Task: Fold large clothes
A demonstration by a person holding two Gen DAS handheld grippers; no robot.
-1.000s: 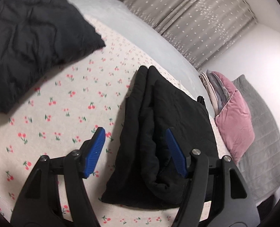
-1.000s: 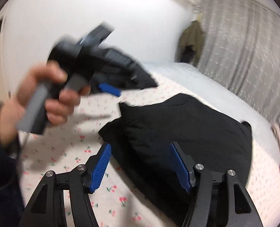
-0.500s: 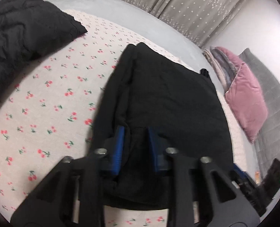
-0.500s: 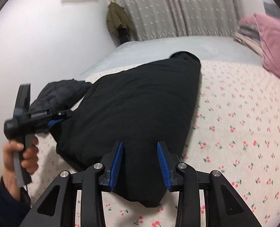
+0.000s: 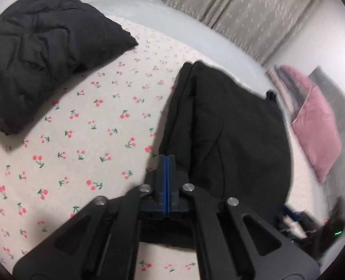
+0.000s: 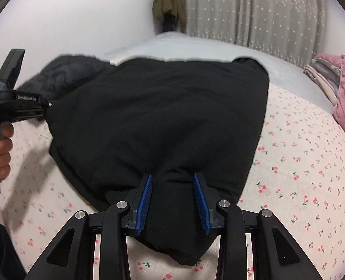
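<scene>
garment: black garment point(image 6: 163, 121) lying half-folded on cherry-print bed point(image 5: 84, 126), near edge bunched for lifting
left gripper point(image 5: 167, 163): pads pressed together, pinching the garment's left edge, reaching in low from the side
right gripper point(image 6: 172, 198): fingers part-spread, straddling the thick near corner, not squeezing tight yet
other: quilted dark jacket point(image 5: 39, 53) sitting apart, likely waiting

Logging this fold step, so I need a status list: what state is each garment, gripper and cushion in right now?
black garment: folded, lying on the bed
left gripper: shut on the garment's edge
right gripper: straddling a garment corner, jaws apart
dark puffer jacket: folded, lying apart
pink cushion: leaning, untouched
</scene>
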